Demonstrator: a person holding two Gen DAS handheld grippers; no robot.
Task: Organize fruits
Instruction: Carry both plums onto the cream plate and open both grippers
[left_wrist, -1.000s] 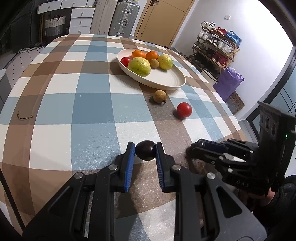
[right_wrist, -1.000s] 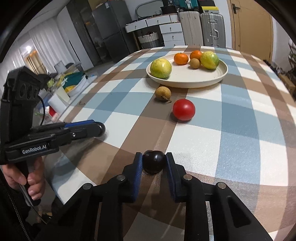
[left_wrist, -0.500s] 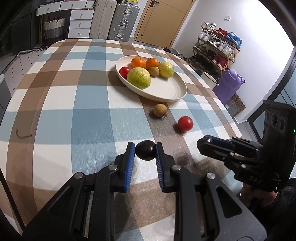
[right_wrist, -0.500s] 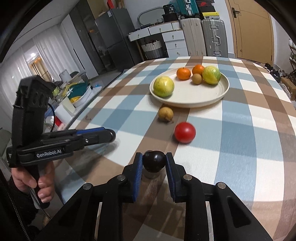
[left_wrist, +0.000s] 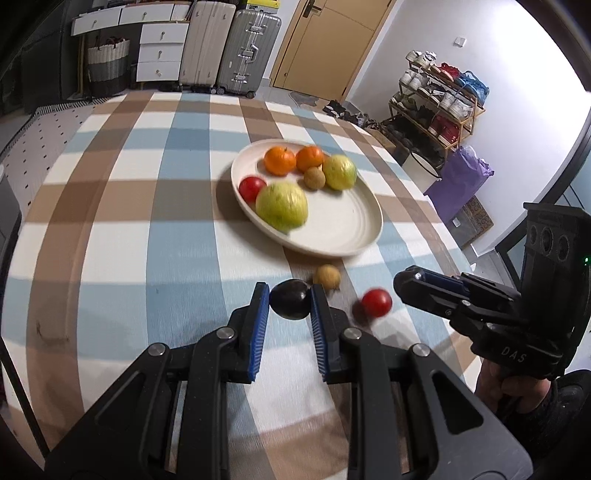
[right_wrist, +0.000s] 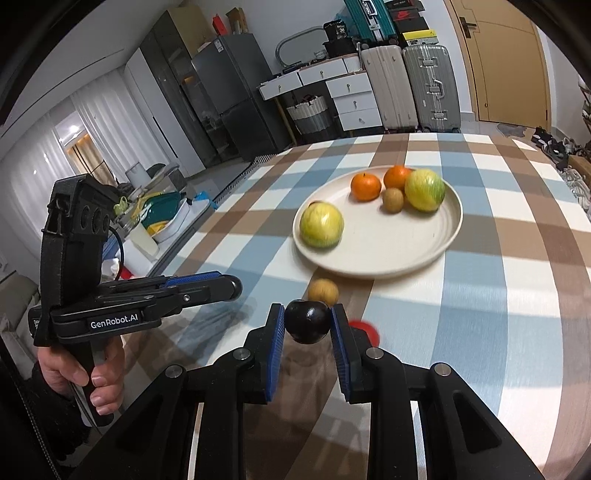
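Observation:
My left gripper (left_wrist: 290, 295) is shut on a dark plum (left_wrist: 290, 303), held above the checked tablecloth (left_wrist: 122, 236). My right gripper (right_wrist: 307, 315) is shut on a second dark plum (right_wrist: 307, 321). Ahead lies a cream plate (left_wrist: 362, 236) holding two oranges, two yellow-green fruits, a small brown fruit and a red one. Between the grippers and the plate, a small brown fruit (left_wrist: 327, 275) and a red tomato (left_wrist: 376, 302) rest on the cloth. In the right wrist view the tomato (right_wrist: 367, 328) is partly hidden behind a finger. Each view shows the other gripper from the side.
The table's right edge drops toward a shoe rack (left_wrist: 439, 99) and a purple bag (left_wrist: 461, 181). Suitcases (left_wrist: 229, 48) and white drawers stand beyond the far edge. A hand (right_wrist: 81, 373) holds the left gripper's handle at the near left.
Both grippers have lifted off the cloth with their plums and moved forward toward the plate. The loose brown fruit and tomato now sit just past the fingertips.

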